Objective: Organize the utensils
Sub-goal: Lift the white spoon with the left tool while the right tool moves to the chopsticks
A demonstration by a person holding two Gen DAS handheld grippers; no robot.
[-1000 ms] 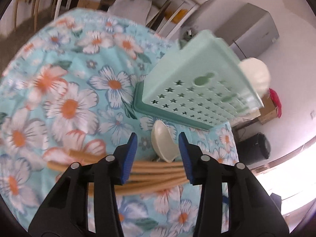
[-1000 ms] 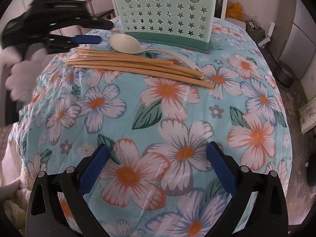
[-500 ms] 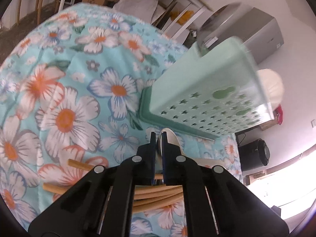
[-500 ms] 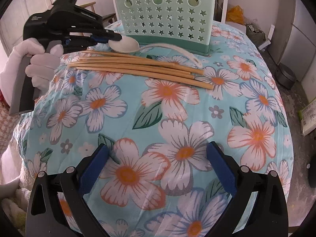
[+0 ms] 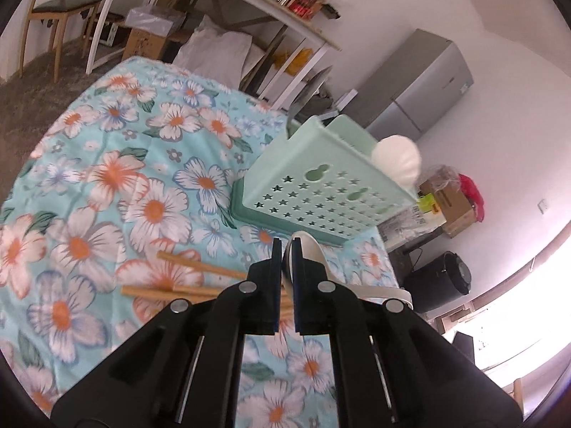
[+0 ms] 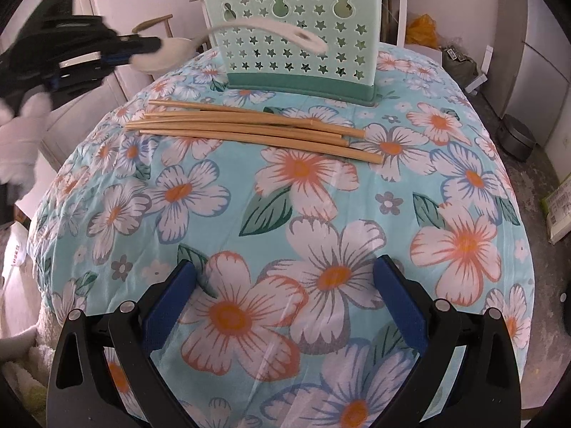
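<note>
The left gripper (image 5: 284, 249), at the lower centre of the left wrist view, is clamped nearly closed on the bowl of a white spoon (image 5: 310, 253), whose handle curves off to the right. In the right wrist view the same spoon (image 6: 167, 53) hangs blurred in the air at upper left, clear of the cloth, its handle reaching across the front of the mint-green utensil basket (image 6: 296, 28). A white-gloved hand (image 6: 18, 139) holds that gripper at the left edge. The right gripper (image 6: 285, 306), at the bottom of its own view, stands wide open over the floral tablecloth (image 6: 303, 214) with nothing between its blue pads.

One star-pierced basket stands upright at the top centre of the table. Just in front of it lies one loose bundle of wooden chopsticks (image 6: 249, 130), about five, flat on the cloth. Beyond the table, upper right in the left wrist view, stands a grey refrigerator (image 5: 421, 85); a white shelf (image 5: 249, 3) and a wooden chair (image 5: 57, 10) are at upper left.
</note>
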